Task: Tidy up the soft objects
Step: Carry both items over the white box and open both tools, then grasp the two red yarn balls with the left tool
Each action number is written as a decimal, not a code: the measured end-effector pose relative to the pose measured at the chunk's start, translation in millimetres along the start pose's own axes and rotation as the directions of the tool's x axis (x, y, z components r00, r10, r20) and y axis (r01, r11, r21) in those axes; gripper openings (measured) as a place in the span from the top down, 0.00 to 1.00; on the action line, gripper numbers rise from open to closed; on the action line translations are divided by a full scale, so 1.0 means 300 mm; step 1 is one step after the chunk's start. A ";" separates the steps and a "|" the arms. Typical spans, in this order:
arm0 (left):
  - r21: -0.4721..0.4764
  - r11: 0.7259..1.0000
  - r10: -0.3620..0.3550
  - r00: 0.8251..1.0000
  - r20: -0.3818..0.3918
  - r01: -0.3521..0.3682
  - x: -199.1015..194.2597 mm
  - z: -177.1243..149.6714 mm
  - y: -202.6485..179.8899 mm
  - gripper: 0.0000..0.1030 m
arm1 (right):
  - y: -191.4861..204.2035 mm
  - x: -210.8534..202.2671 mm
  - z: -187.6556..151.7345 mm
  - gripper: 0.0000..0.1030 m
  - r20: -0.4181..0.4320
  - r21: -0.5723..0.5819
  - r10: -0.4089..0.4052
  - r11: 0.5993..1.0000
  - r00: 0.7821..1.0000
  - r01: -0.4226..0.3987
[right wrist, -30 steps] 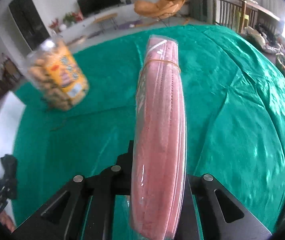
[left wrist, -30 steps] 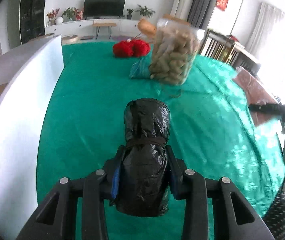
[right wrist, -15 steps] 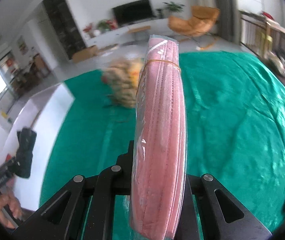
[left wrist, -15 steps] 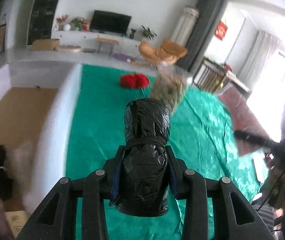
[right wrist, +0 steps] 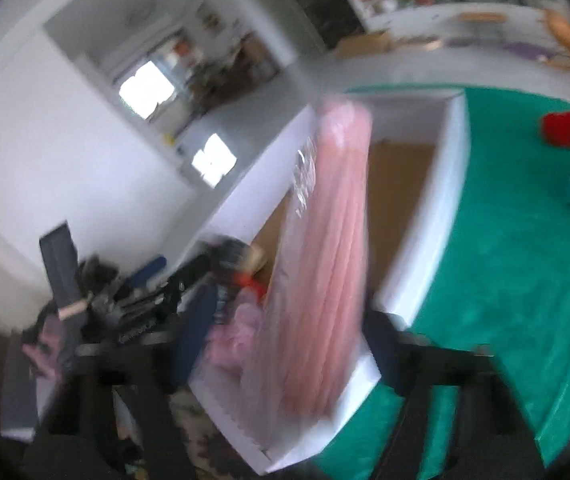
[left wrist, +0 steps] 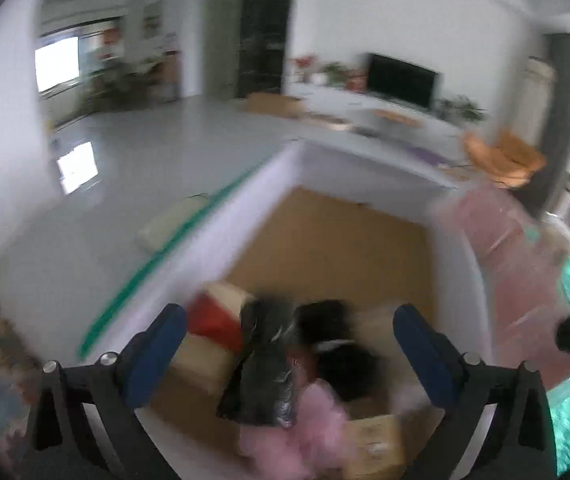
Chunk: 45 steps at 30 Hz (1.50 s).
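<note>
My left gripper (left wrist: 291,356) hangs over a white box (left wrist: 365,168) with a brown floor. Its jaws are opening wide, and the blue pads (left wrist: 157,356) stand clear of the black bag roll (left wrist: 261,372), which lies loose between them among the box's contents. My right gripper (right wrist: 287,336) is over the box's near corner (right wrist: 417,248), its jaws opening too. The pink wrapped pack (right wrist: 325,260) stands blurred between them, and neither pad seems to press on it. In the left wrist view the pink pack (left wrist: 517,272) shows at the right.
A pink soft thing (left wrist: 321,420), dark items and a red-and-beige piece (left wrist: 213,320) lie in the box. The green tablecloth (right wrist: 505,280) spreads to the right, with a red woolly item (right wrist: 565,130) far back. Beyond the box lies grey floor (left wrist: 125,184).
Both grippers swung left from above the green table to above the white box. Both sets of jaws went from shut to spread. The black roll and the pink pack have come loose.
</note>
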<state>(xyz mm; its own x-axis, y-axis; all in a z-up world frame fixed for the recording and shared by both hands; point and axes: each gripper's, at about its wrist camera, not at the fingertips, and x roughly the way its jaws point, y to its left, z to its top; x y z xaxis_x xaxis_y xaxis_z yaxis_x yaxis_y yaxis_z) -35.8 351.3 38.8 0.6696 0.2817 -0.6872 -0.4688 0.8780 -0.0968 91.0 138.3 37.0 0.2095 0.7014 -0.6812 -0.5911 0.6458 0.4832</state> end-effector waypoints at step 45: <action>0.583 0.685 -0.265 0.895 -0.359 0.436 0.930 0.278 -1.617 0.12 | -0.887 -0.460 -0.573 0.19 0.020 0.314 -0.784 0.594 0.621 0.740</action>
<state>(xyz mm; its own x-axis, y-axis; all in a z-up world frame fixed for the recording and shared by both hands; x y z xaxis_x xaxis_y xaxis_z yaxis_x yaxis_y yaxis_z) 426.3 36.2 -46.0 0.5166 -0.1189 -0.8479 0.3069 0.9502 0.0537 85.6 -182.3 -92.0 0.6085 -0.0645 -0.7909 0.0486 0.9978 -0.0440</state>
